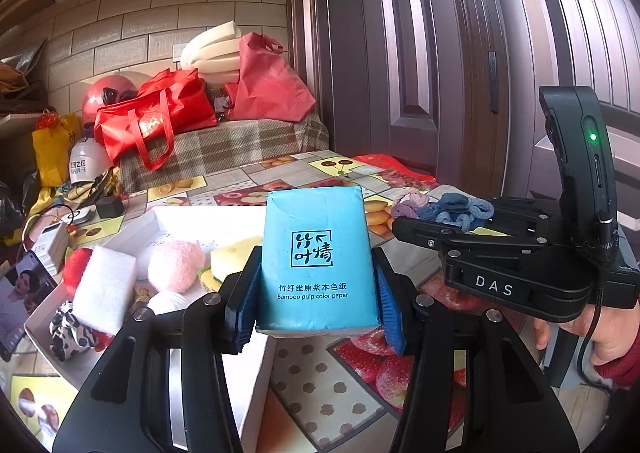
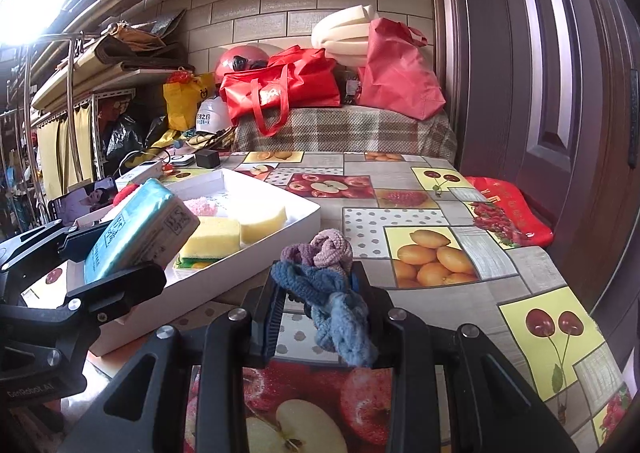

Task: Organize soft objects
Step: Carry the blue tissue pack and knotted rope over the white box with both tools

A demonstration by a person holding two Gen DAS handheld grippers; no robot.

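White tray (image 1: 256, 369) at left on the counter (image 2: 460, 293), sponges (image 2: 224, 233) and pink pompom (image 1: 176, 265) inside. My left gripper (image 1: 316, 305) has fingers clamped on the blue tissue pack (image 1: 316, 253), held above the tray edge. My right gripper (image 2: 316, 317) has fingers clamped on knitted scrunchies (image 2: 320, 285), above the counter right of the tray.

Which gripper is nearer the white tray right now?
Left. The left gripper, gripping the blue tissue pack, sits beside the white tray at its near right edge. The right gripper, holding the knitted scrunchies, is farther right, over the tablecloth.
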